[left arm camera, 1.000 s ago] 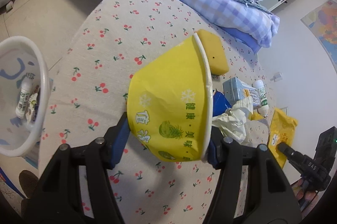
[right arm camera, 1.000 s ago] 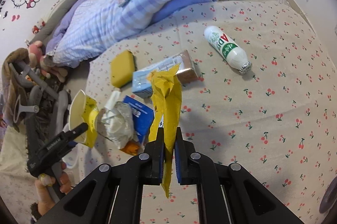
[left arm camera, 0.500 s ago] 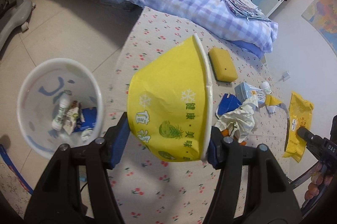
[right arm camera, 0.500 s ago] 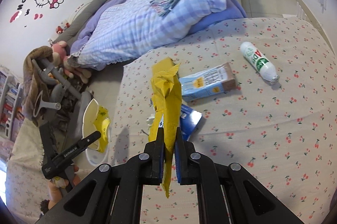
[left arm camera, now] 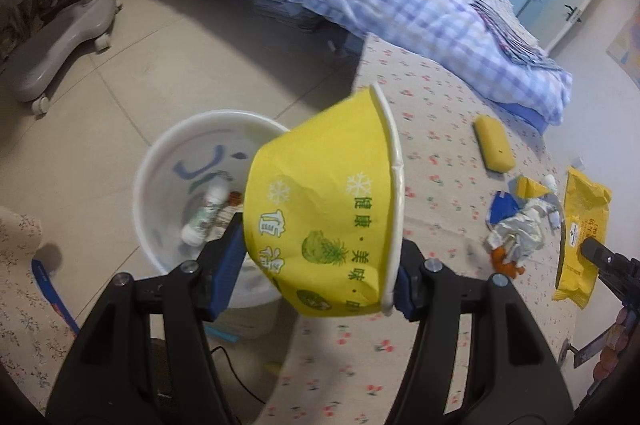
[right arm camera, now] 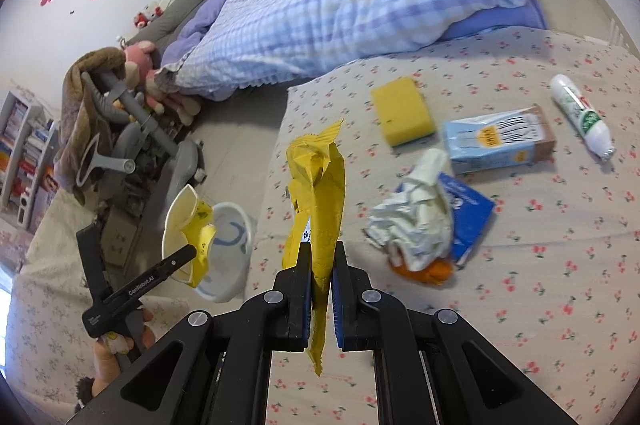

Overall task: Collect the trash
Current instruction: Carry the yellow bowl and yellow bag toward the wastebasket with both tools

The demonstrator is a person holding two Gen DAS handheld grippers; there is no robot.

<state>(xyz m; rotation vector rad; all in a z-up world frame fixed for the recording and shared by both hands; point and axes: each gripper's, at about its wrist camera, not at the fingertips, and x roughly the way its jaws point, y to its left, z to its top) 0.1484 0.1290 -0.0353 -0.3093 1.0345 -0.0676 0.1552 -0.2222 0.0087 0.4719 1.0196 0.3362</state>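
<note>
My left gripper [left arm camera: 320,261] is shut on a crushed yellow paper bowl [left arm camera: 320,209] and holds it just over the near rim of the white trash bin [left arm camera: 160,161] on the floor. The bin holds a small bottle and wrappers. My right gripper [right arm camera: 320,265] is shut on a yellow snack wrapper [right arm camera: 320,193], hanging upright above the cherry-print sheet [right arm camera: 560,265]. The bowl [right arm camera: 188,221] and bin [right arm camera: 228,249] also show at left in the right wrist view. The wrapper [left arm camera: 580,221] shows at right in the left wrist view.
On the sheet lie a yellow sponge [right arm camera: 402,111], a blue carton [right arm camera: 500,143], a white bottle [right arm camera: 580,115], crumpled white paper [right arm camera: 416,221] over a blue packet [right arm camera: 468,213]. A checked quilt [right arm camera: 340,5] lies behind. A grey chair base [left arm camera: 60,37] stands on the floor.
My left gripper has carried the bowl left off the bed to over the bin. My right gripper has lifted the wrapper and moved toward the bed's left edge.
</note>
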